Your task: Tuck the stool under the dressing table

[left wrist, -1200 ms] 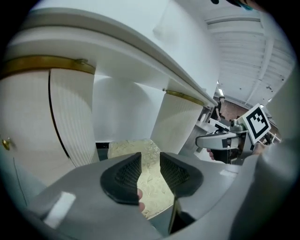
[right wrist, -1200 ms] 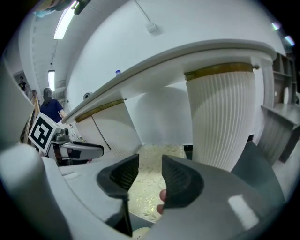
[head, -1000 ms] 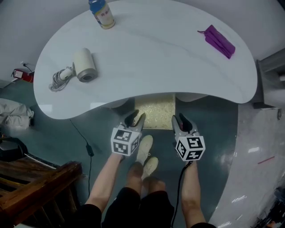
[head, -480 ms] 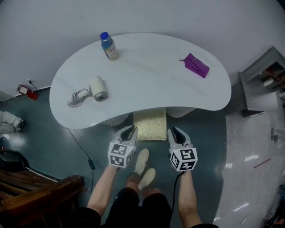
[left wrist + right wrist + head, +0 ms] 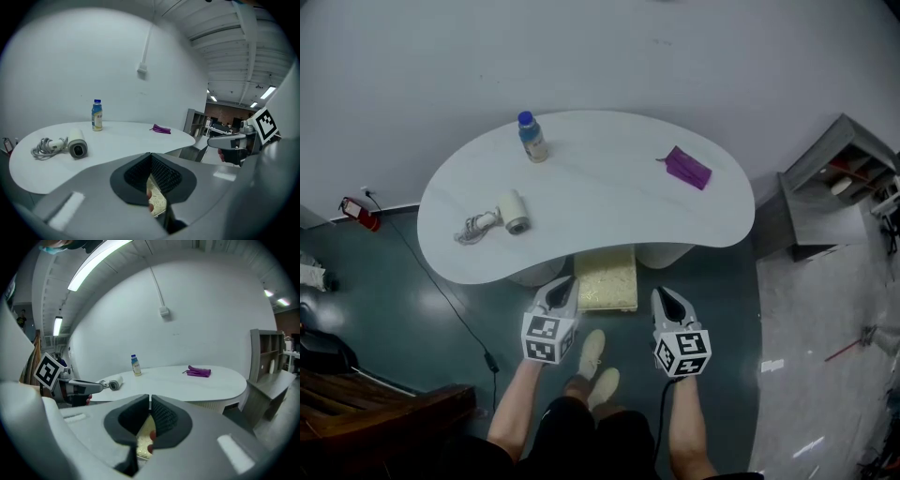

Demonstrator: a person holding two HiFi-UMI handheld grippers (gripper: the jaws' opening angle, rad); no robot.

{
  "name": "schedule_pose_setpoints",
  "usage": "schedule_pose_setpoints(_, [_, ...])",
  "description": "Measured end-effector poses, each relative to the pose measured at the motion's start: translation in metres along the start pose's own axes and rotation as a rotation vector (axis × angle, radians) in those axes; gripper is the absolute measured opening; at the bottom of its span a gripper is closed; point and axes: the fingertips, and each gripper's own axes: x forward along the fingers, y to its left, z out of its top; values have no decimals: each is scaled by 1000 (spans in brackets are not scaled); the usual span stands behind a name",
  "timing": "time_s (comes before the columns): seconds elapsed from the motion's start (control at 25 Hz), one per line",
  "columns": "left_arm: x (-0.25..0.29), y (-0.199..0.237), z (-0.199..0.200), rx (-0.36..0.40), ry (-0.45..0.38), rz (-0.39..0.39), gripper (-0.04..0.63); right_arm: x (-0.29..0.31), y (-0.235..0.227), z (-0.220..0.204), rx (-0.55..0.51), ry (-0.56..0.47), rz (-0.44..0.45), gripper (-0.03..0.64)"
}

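Stool (image 5: 606, 279) sits half under dressing table (image 5: 600, 183), between left tool (image 5: 563, 284) and right tool (image 5: 664, 295), both newly clenched empty

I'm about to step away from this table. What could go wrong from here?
The stool juts out from under the dressing table, right in front of your shoes, so it is a likely trip. A black cable trails across the floor on your left and could snag a foot.

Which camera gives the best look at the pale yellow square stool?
The head view: the pale yellow square stool shows from above, at the near edge of the white curved table. Each gripper view catches only a sliver, low down.
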Motion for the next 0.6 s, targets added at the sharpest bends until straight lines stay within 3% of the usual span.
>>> schedule_pose_setpoints(0.32, [-38,-22,51,17,-54,-18,8,-46,10,51,2,-77,-12,3])
schedule_pose_setpoints(0.6, [-64,-53,83,87,-94,-53,8,-83,18,80,-50,-133,-49,3])
